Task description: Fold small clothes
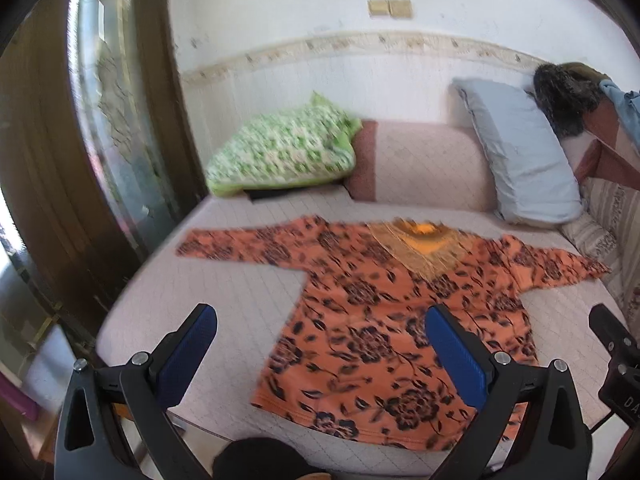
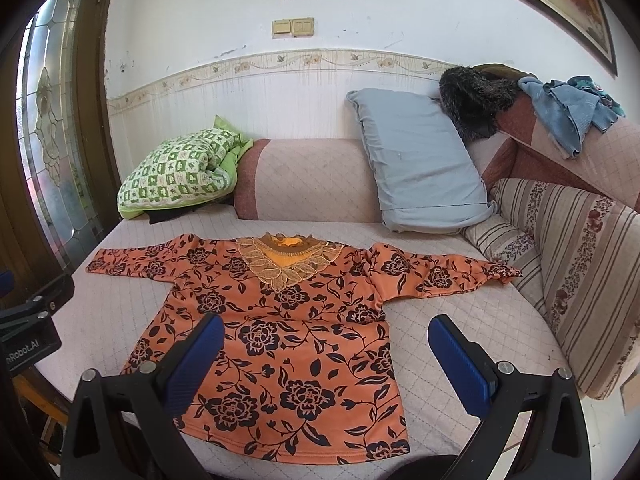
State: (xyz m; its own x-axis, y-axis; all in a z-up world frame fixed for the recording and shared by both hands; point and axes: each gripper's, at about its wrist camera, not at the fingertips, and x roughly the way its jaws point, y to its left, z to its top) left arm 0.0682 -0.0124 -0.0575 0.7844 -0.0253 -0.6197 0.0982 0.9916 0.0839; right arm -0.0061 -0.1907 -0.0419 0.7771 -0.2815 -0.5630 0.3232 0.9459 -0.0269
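Blouse (image 2: 288,332): lay flat on sofa (image 2: 460,320), collar away, sleeves spread sideways, hem nearest both tools, left tool (image 1: 320,364) toward its left edge, right tool (image 2: 324,364) toward its right, each wide and empty.

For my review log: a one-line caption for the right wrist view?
Open right hand-held gripper above an orange floral top spread flat, unfolded, on the sofa.
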